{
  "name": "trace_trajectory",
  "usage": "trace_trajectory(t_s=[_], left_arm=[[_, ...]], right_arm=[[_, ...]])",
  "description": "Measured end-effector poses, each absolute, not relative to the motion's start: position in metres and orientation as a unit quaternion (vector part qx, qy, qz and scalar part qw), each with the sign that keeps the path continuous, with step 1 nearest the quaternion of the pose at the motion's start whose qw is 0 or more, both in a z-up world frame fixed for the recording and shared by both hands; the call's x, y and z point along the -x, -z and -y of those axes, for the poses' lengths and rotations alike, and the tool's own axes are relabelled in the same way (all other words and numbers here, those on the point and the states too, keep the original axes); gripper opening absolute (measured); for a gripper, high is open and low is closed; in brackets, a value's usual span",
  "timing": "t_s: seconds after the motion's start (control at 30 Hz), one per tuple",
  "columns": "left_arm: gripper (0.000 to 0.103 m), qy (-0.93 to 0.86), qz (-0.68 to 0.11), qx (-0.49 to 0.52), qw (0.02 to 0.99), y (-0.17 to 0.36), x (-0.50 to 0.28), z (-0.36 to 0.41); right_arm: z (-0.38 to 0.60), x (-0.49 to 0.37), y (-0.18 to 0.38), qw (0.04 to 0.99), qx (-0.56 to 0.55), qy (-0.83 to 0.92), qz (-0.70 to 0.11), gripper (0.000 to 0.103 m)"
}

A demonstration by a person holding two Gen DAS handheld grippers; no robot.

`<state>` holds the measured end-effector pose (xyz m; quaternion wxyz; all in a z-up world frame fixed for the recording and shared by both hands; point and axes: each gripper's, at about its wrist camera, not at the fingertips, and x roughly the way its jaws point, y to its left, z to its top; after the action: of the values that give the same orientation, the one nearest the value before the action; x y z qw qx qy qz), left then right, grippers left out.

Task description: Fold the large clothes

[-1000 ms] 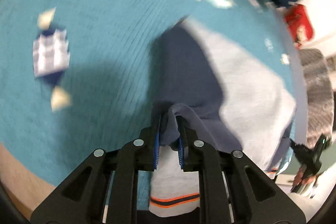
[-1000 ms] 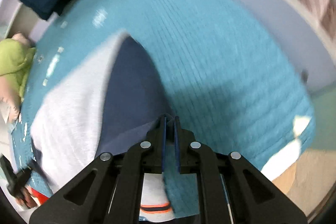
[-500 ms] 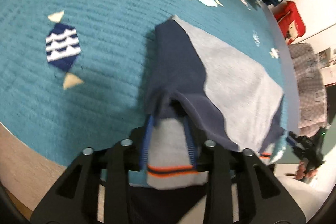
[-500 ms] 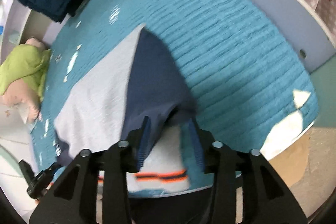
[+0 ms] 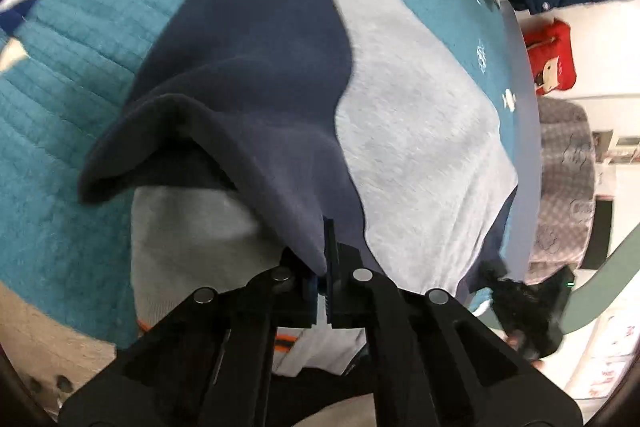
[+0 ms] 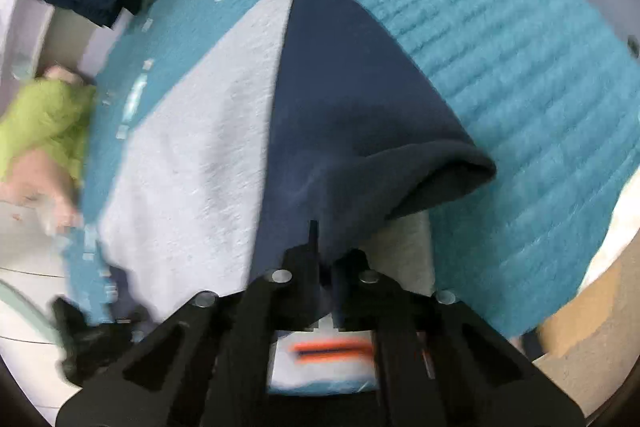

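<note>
Left wrist: sweatshirt (image 5: 400, 115) on blanket (image 5: 72, 75)

so the sweatshirt (image 5: 416, 131) I've got is grey with navy sleeves and an orange-striped cuff (image 6: 332, 349). It's spread flat over the teal blanket (image 6: 520, 75), near its front edge, one navy fold pinched up off it in my jaws.

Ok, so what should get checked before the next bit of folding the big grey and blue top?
1. Left gripper shut on the navy fleece sleeve: ok.
2. Right gripper shut on the navy sleeve on its side: ok.
3. Grey fleece body flat on the teal quilted bedspread: ok.
4. Orange-striped cuff tucked in: not ok.
5. Far edges lined up: cannot tell.
</note>
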<state>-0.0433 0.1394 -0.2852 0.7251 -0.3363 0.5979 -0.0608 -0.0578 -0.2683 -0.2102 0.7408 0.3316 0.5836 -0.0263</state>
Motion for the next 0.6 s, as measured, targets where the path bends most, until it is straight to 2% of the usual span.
trace_trajectory(t_s=[0.1, 0.23, 0.27, 0.33, 0.47, 0.6], left_arm=[[0.002, 0.054, -0.601, 0.312, 0.734, 0.275, 0.055, -0.138], [0.002, 0.048, -0.625, 0.336, 0.703, 0.305, 0.057, -0.149], [0.002, 0.050, -0.626, 0.340, 0.700, 0.304, 0.055, -0.151], [0.002, 0.062, -0.626, 0.331, 0.704, 0.290, 0.056, -0.151], [0.002, 0.097, -0.610, 0.279, 0.735, 0.247, 0.065, -0.145], [0.003, 0.105, -0.579, 0.277, 0.760, 0.221, 0.064, -0.152]], right_arm=[[0.266, 0.069, 0.208, 0.729, -0.341, 0.029, -0.592, 0.004], [0.275, 0.070, 0.247, 0.700, -0.376, 0.031, -0.606, 0.003], [0.278, 0.069, 0.242, 0.692, -0.382, 0.026, -0.612, 0.003], [0.283, 0.068, 0.230, 0.669, -0.387, 0.013, -0.634, 0.011], [0.280, 0.070, 0.184, 0.705, -0.313, -0.015, -0.636, 0.011], [0.293, 0.065, 0.146, 0.763, -0.296, 0.002, -0.574, 0.008]])
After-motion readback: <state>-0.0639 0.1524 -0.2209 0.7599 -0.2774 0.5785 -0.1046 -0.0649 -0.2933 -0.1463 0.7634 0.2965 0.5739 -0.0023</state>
